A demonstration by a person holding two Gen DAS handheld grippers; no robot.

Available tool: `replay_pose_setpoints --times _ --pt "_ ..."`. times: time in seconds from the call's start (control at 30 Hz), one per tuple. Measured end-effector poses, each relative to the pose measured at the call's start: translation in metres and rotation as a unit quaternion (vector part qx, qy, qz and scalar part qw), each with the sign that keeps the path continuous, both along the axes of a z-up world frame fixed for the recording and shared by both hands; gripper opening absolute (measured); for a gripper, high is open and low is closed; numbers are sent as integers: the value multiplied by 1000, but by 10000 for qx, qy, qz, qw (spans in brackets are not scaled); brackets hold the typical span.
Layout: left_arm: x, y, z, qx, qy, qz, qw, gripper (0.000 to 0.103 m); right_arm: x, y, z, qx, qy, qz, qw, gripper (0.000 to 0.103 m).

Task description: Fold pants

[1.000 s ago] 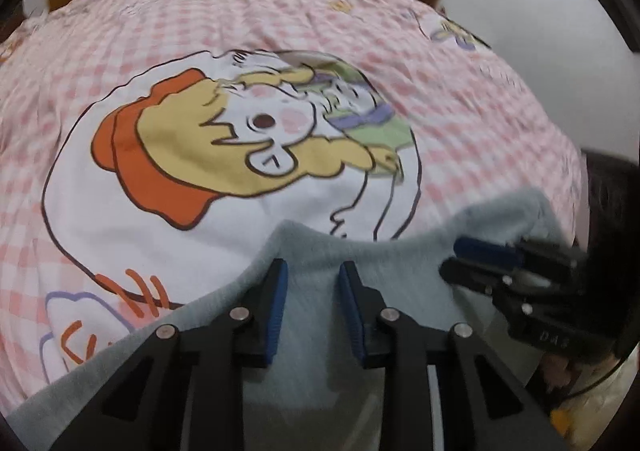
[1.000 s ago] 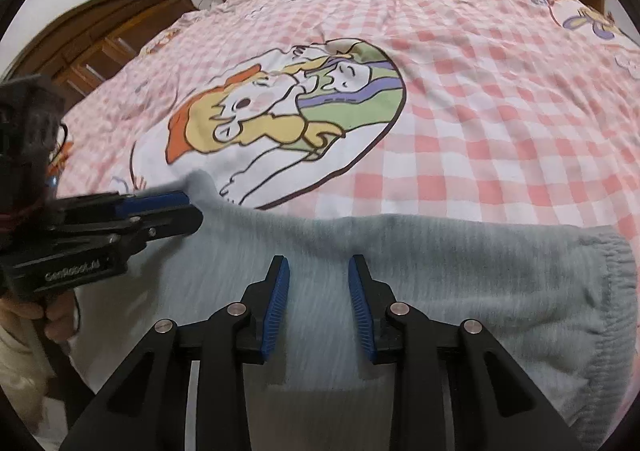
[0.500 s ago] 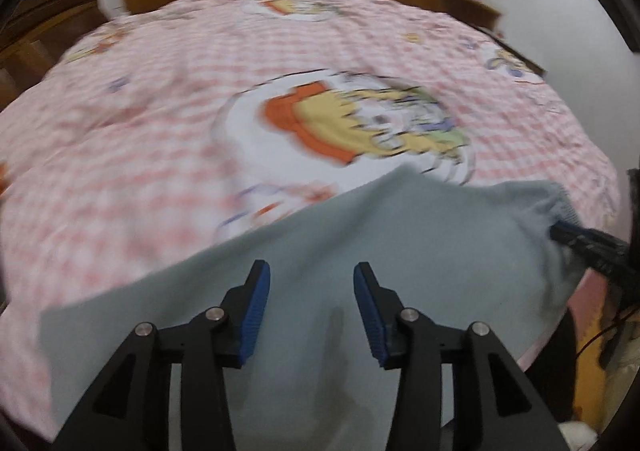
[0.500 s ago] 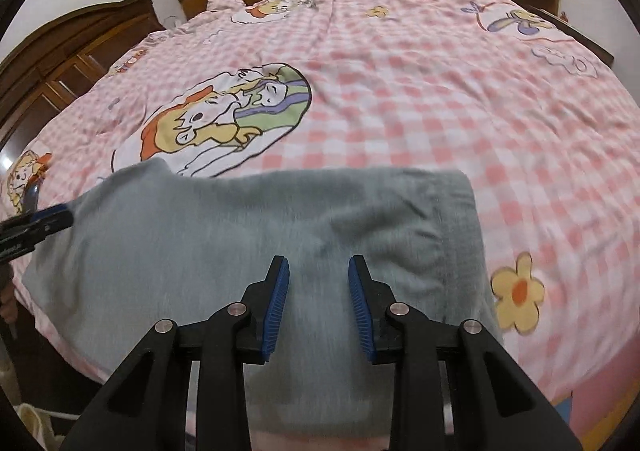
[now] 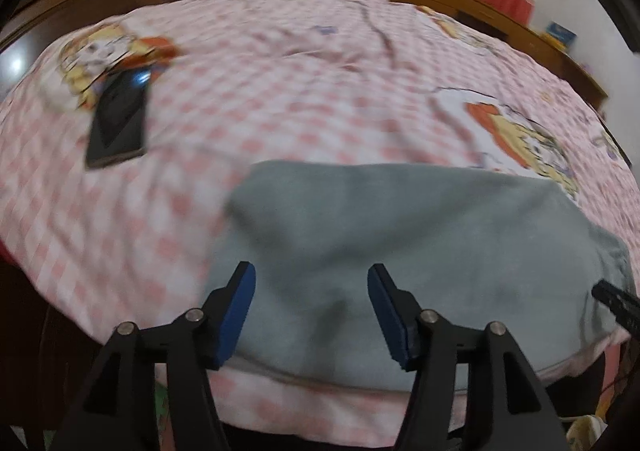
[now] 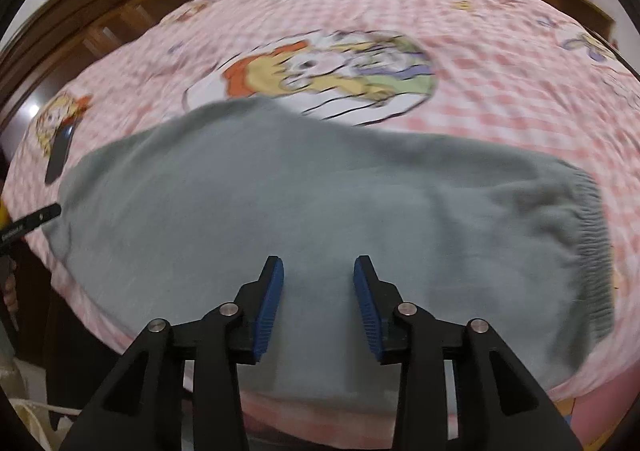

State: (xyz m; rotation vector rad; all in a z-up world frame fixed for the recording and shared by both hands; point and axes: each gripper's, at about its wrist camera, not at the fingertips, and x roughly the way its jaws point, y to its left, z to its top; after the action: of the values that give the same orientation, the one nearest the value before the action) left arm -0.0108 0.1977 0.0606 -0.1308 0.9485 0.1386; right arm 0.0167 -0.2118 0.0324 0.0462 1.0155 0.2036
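The grey pants (image 6: pixel 320 203) lie flat near the front edge of the pink checked bed, elastic waistband (image 6: pixel 596 251) at the right. They also show in the left wrist view (image 5: pixel 400 235). My left gripper (image 5: pixel 312 311) is open and empty above the pants' left part. My right gripper (image 6: pixel 319 299) is open and empty above the pants' near edge. The left gripper's tip (image 6: pixel 40 217) shows at the left edge of the right wrist view; the right gripper's tip (image 5: pixel 616 303) shows at the right edge of the left wrist view.
A dark flat tablet-like object (image 5: pixel 118 123) lies on the bed left of the pants, also in the right wrist view (image 6: pixel 60 155). A cartoon print (image 6: pixel 320 75) lies beyond the pants. Wooden furniture (image 6: pixel 100 19) stands behind the bed. The bed's front edge (image 6: pixel 340 423) is just below the grippers.
Both grippers have pulled back from the pants. The left one has swung left and opened wider; the tablet-like object has come into view. The pants lie stretched out flat.
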Motion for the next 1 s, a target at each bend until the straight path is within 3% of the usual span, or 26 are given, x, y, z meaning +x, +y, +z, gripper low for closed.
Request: replay_pose_setpoints --times 0.27,0.47,0.83,1.0 --pt "-10 37 -29 -298 76 335 9990 64 -1 44 -8 -343 147 289 9989 44" --pt "-12 50 -46 -737 5 414 9964 69 2 59 -14 -589 204 335 9975 53" --pt "-23 53 -43 -474 -301 646 9963 72 3 63 -16 -678 229 271 9971 55" --pt "-20 57 -48 -657 -278 706 9950 76 3 63 -15 -671 231 265 9971 56"
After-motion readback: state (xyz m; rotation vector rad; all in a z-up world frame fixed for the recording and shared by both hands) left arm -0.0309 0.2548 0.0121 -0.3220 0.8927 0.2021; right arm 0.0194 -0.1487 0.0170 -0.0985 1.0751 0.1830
